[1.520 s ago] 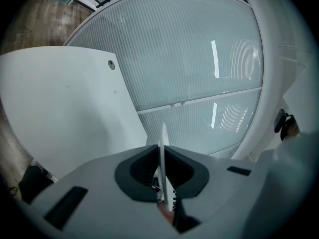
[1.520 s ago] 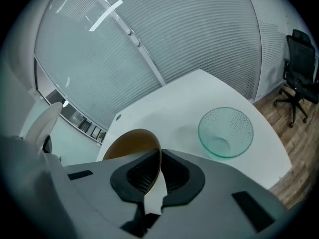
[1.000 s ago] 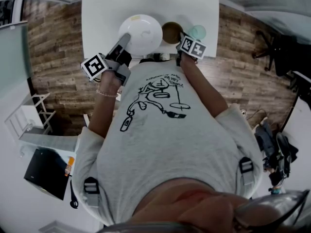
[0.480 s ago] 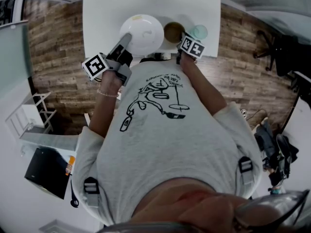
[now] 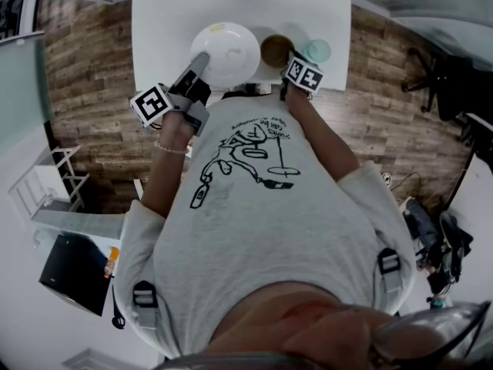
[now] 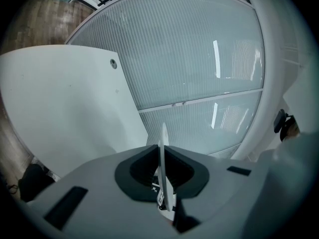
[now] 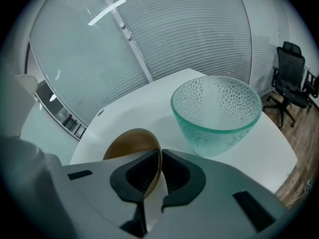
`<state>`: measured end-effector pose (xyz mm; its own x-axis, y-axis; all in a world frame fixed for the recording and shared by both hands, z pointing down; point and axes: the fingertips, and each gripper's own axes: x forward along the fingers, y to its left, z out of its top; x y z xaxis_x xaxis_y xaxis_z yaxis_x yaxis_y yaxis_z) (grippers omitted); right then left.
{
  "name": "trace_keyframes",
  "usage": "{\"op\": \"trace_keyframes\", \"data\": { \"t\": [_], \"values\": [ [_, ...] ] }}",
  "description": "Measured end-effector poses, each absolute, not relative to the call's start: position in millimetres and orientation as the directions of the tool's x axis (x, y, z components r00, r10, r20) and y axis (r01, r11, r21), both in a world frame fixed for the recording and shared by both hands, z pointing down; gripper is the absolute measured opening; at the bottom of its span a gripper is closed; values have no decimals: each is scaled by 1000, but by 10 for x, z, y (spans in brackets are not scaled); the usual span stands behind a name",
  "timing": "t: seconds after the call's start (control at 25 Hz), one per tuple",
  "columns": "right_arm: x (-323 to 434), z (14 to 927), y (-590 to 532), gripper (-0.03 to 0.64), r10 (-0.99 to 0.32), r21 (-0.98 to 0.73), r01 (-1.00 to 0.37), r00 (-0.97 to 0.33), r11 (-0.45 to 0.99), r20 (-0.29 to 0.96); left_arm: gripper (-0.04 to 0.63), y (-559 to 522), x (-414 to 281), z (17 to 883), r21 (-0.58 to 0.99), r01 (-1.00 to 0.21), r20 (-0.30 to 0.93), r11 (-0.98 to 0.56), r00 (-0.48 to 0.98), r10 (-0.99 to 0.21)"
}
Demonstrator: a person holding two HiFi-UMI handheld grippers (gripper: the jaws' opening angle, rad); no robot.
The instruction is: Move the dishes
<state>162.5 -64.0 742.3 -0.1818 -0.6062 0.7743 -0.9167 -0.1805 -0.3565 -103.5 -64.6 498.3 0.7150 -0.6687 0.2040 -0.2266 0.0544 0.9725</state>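
Note:
A white plate (image 5: 225, 52) is over the near part of the white table (image 5: 169, 21). My left gripper (image 5: 202, 62) is shut on its near-left rim; in the left gripper view the plate's edge (image 6: 163, 158) stands upright between the jaws. A small brown bowl (image 5: 275, 51) sits right of the plate, and my right gripper (image 5: 288, 62) is shut on its near rim. The right gripper view shows the bowl's wall (image 7: 130, 144) pinched between the jaws. A green glass bowl (image 5: 314, 51) (image 7: 216, 113) stands on the table just right of the brown one.
The table's near edge (image 5: 254, 91) runs just in front of my body. Wood floor lies to both sides. A frosted glass wall (image 6: 199, 59) rises behind the table. A black office chair (image 7: 293, 78) stands at the right.
The plate, the brown bowl and both grippers have shifted slightly away from me and to the right. Both holds stay the same.

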Motion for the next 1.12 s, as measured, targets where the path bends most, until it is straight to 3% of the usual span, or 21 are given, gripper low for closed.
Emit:
{"op": "trace_keyframes", "data": {
  "t": [0.44,0.84,1.12],
  "values": [
    [1563,7342,-603,48,-618,-419,-888,-223,-192,754,20,-637,-1048,4993,973,-223,204,58,720,-664],
    [1593,7184,-560,51,-638,-375,-917,-209,-135,741,20,-617,-1022,5012,974,-221,201,53,726,-658],
    [1546,6955,-482,51,-649,-283,-959,-203,-20,733,20,-604,-1023,5036,975,-216,195,52,725,-660]
  ]
}}
